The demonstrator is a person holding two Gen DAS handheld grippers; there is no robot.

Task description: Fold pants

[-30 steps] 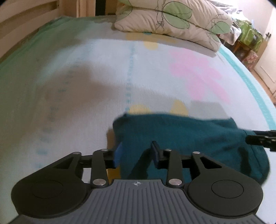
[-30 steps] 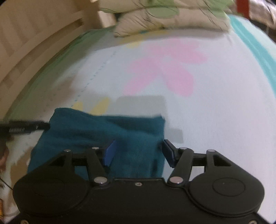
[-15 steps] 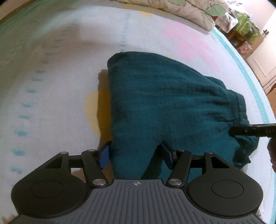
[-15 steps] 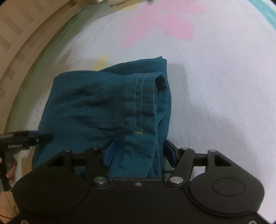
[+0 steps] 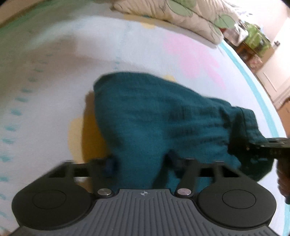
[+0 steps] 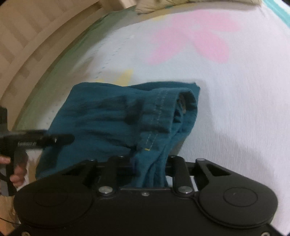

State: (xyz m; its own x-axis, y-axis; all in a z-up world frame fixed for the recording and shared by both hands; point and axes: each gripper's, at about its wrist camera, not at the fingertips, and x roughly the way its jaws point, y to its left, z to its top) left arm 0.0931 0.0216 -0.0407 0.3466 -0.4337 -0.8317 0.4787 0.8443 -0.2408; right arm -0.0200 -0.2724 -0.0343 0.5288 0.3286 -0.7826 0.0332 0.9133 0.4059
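Teal pants (image 5: pixel 159 116) lie bunched on a pale floral bed sheet (image 5: pixel 54 90). My left gripper (image 5: pixel 140 163) is shut on the near left edge of the pants. My right gripper (image 6: pixel 150 163) is shut on the near right edge, by the stitched waistband (image 6: pixel 157 112). The pants also fill the middle of the right wrist view (image 6: pixel 108 118). Each gripper shows as a dark bar at the edge of the other view: the right one (image 5: pixel 271 147), the left one (image 6: pixel 36 140). The fingertips are hidden by cloth.
Leaf-print pillows (image 5: pixel 181 16) lie at the head of the bed. A wooden bed frame (image 6: pixel 27 45) runs along the left side. Cluttered furniture (image 5: pixel 253 40) and a door stand beyond the bed's right edge.
Both grippers have closed on the near edge of the pants and lifted slightly. The cloth now bunches between the fingers. The views are blurred by motion.
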